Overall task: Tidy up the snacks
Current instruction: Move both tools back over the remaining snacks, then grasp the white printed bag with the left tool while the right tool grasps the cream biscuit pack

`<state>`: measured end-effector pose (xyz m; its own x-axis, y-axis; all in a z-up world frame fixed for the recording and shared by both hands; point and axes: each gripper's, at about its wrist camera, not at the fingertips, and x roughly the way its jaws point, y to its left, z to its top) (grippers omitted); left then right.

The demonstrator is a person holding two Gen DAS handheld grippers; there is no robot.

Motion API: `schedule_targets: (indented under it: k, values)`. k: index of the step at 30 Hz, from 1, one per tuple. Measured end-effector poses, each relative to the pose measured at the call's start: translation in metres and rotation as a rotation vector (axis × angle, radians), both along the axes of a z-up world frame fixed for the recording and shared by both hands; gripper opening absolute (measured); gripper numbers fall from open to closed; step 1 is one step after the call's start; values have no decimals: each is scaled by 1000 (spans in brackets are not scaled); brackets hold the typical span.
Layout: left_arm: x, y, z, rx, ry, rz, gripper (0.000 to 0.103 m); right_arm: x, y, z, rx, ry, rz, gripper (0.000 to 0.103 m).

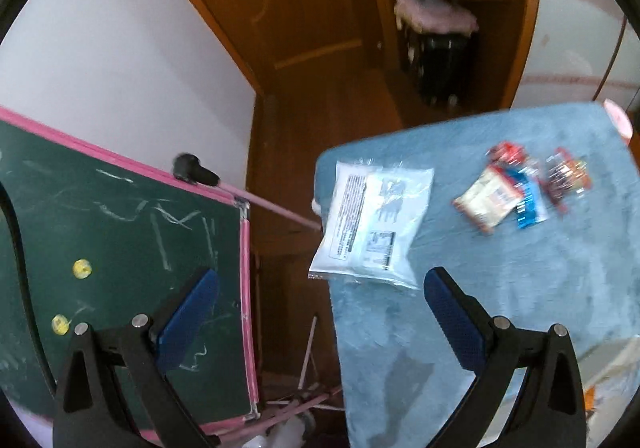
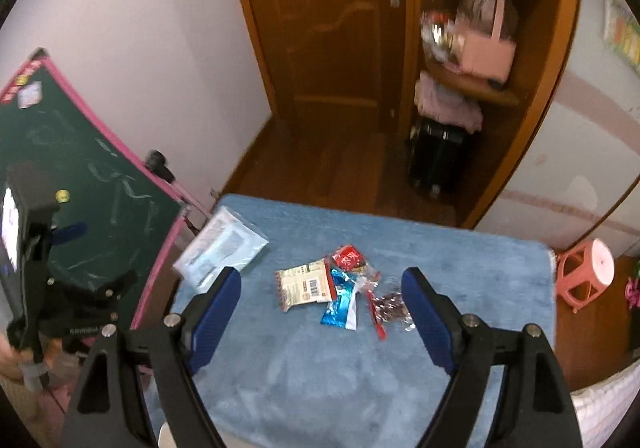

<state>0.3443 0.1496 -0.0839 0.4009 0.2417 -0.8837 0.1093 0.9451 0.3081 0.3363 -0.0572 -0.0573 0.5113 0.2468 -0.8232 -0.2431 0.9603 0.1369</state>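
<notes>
Snacks (image 2: 336, 288) piled mid-table (image 2: 480, 248), clear bag (image 1: 372, 224) at edge. Both hand-held grippers, left (image 1: 320, 308) and right (image 2: 320, 304), apart, empty. Suggest grabbing one packet by its edge.

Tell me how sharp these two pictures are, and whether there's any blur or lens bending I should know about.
Left wrist view: motion blur smears the snack packets and the clear plastic bag, while the left gripper stays crisp. Right wrist view: milder blur, worst on the shelf; the right gripper is sharp. Both: fisheye curves the door frame and chalkboard, with dark corners.
</notes>
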Motion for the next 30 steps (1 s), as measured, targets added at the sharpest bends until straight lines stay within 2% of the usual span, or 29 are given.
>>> schedule_targets:
  k: [3,7,12,17,20,24,30]
  values:
    - [23,3,-46,3,77,-2,102,30,16,-49,4,102,21,67]
    - [41,5,-95,-56,151,16,102,46,39,-108,-46,199,78,66]
    - [62,2,-132,-128,188,28,102,52,55,-150,-62,267,128,66]
    - [79,2,-155,-179,214,38,102,59,62,-168,-55,291,146,66]
    - [84,3,-162,-181,212,41,102,63,66,-175,-63,307,156,66]
    - [88,9,-169,-197,207,43,102,69,75,-187,-113,317,179,66]
    - [89,2,-174,-167,190,25,103,65,91,-196,-179,293,225,68]
